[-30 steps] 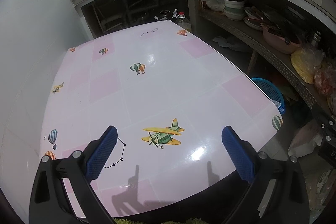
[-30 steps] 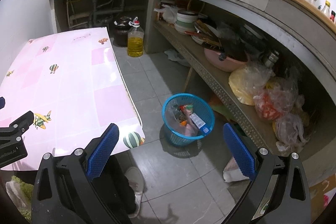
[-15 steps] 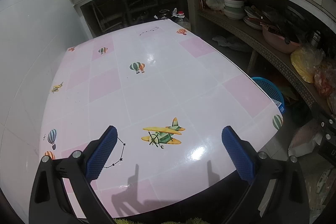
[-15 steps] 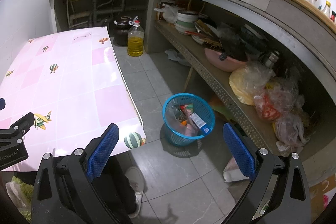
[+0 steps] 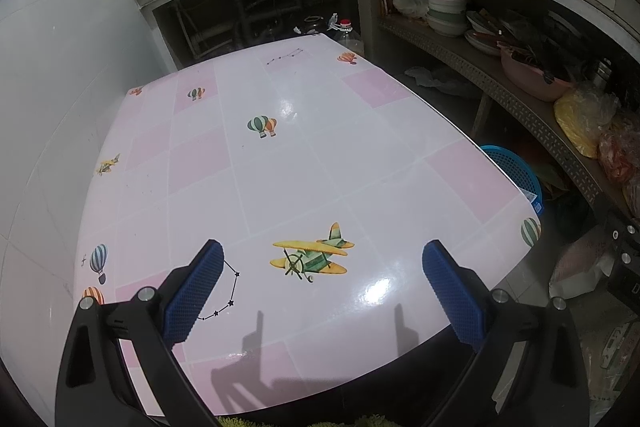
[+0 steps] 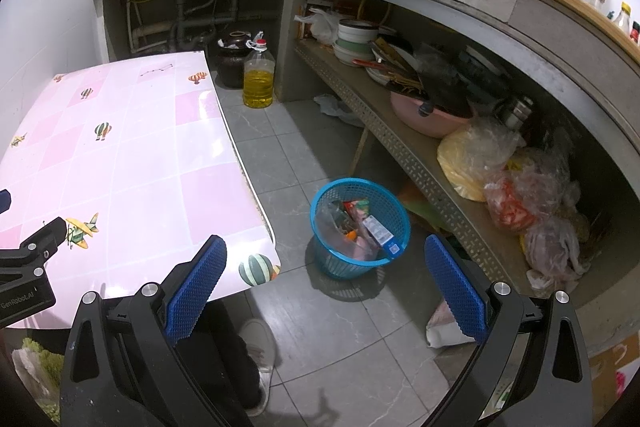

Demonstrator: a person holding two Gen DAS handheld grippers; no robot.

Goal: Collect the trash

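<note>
Blue trash basket (image 6: 360,227) on floor – just ahead, right hand-held gripper (image 6: 326,283) agape.

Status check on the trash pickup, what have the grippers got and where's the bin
Left hand-held gripper open, empty, over the pink table. Right hand-held gripper open, empty. Blue basket on the floor beside the table, wrappers inside. Nothing blocking it.

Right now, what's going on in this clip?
A person holds a claw in each hand in a kitchen. Both the left claw and right claw are open and carry nothing. The left hangs over the pink table, which shows no trash. The right looks toward the blue basket on the floor, already holding wrappers and a small carton.
</note>
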